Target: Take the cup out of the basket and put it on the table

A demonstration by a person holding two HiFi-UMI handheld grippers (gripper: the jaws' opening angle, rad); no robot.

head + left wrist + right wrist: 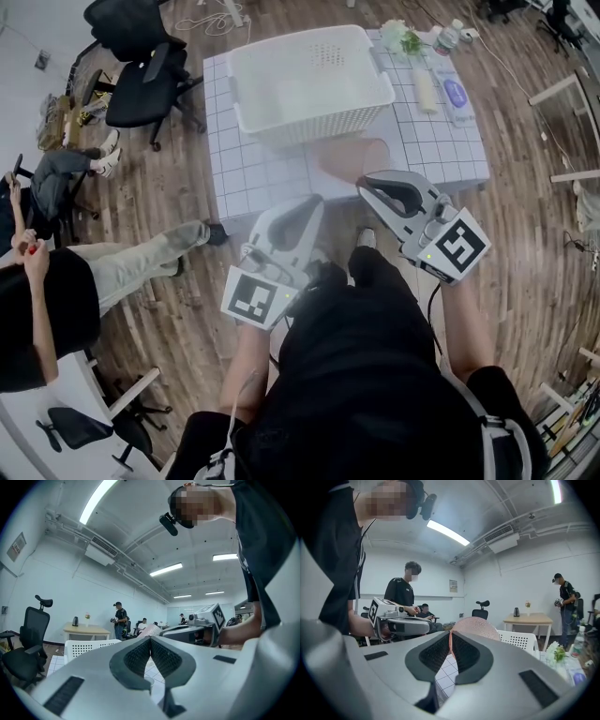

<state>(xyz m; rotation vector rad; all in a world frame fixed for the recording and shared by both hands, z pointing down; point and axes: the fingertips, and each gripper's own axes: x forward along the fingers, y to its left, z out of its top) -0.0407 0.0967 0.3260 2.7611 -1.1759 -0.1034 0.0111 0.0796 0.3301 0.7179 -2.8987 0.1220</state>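
Observation:
A pink cup (354, 157) lies on its side over the front part of the white gridded table (253, 169), just in front of the white perforated basket (380, 89). My right gripper (362, 184) is shut on the cup's rim; in the right gripper view the cup (476, 626) bulges beyond the right gripper (450, 641), its thin wall pinched between the pads. My left gripper (315, 201) hovers at the table's front edge, left of the cup. In the left gripper view the left gripper (150, 641) is shut with nothing in it.
At the table's back right lie flowers (401, 39), a bottle (448, 37), a pale roll (426, 90) and a blue-labelled pack (456, 96). Black office chairs (141, 75) stand to the left. A seated person's legs (141, 258) stretch towards the table's left corner.

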